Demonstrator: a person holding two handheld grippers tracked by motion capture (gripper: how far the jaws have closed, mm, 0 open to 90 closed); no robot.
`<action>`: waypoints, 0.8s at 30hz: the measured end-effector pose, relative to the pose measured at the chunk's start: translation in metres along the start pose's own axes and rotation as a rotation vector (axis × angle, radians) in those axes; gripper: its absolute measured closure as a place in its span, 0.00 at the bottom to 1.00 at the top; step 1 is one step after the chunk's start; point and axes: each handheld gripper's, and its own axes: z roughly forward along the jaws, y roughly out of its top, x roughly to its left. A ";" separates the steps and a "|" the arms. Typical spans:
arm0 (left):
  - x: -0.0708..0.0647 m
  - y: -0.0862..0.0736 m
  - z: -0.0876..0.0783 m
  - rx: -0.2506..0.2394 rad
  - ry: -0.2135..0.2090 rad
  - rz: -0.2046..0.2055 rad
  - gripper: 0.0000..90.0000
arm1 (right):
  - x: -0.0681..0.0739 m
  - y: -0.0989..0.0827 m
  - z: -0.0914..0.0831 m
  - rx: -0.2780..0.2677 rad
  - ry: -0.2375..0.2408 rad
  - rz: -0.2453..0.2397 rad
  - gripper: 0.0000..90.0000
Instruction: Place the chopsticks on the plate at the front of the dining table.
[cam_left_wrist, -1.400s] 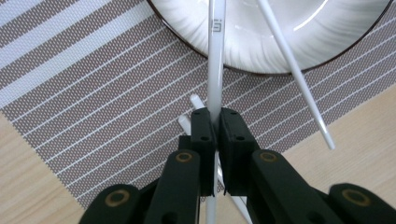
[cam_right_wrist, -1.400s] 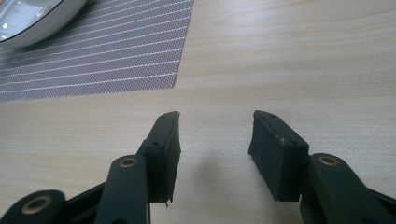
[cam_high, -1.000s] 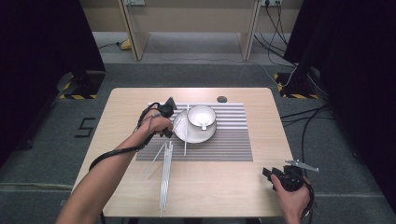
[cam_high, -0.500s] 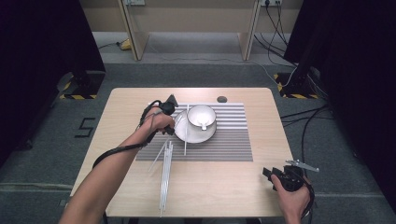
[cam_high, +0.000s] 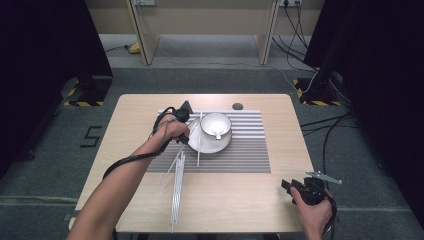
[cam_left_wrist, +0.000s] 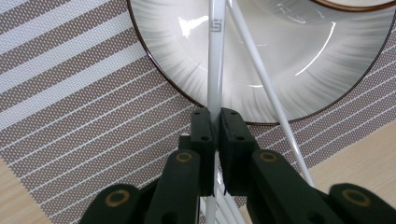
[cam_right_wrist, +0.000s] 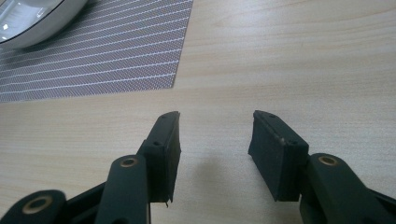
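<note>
A white plate (cam_high: 220, 147) with a dark rim sits on a striped placemat (cam_high: 250, 150), with a white bowl (cam_high: 216, 122) on it holding a spoon. My left gripper (cam_high: 186, 131) is at the plate's left edge. In the left gripper view it (cam_left_wrist: 215, 116) is shut on a white chopstick (cam_left_wrist: 215, 56) that runs up over the plate (cam_left_wrist: 303, 60). A second white chopstick (cam_left_wrist: 266, 79) crosses the plate at a slant just beside it. My right gripper (cam_high: 287, 186) stands open (cam_right_wrist: 215, 130) low over bare wood at the front right, with nothing between its jaws.
Several more white chopsticks (cam_high: 176, 192) lie in a loose bundle from the placemat's front edge toward the table's near edge. A small dark round disc (cam_high: 237, 106) is set in the table at the back. The placemat's corner (cam_right_wrist: 116, 51) lies ahead and left of the right gripper.
</note>
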 end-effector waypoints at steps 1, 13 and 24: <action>0.000 0.000 0.000 0.000 -0.001 0.000 0.94 | 0.000 0.000 0.000 -0.001 0.001 0.000 0.58; 0.001 0.006 0.006 -0.013 0.001 -0.016 0.94 | 0.000 0.000 0.000 -0.002 0.000 0.001 0.58; 0.002 0.011 0.010 -0.026 -0.002 -0.044 0.94 | 0.000 0.000 0.000 0.001 0.001 0.001 0.58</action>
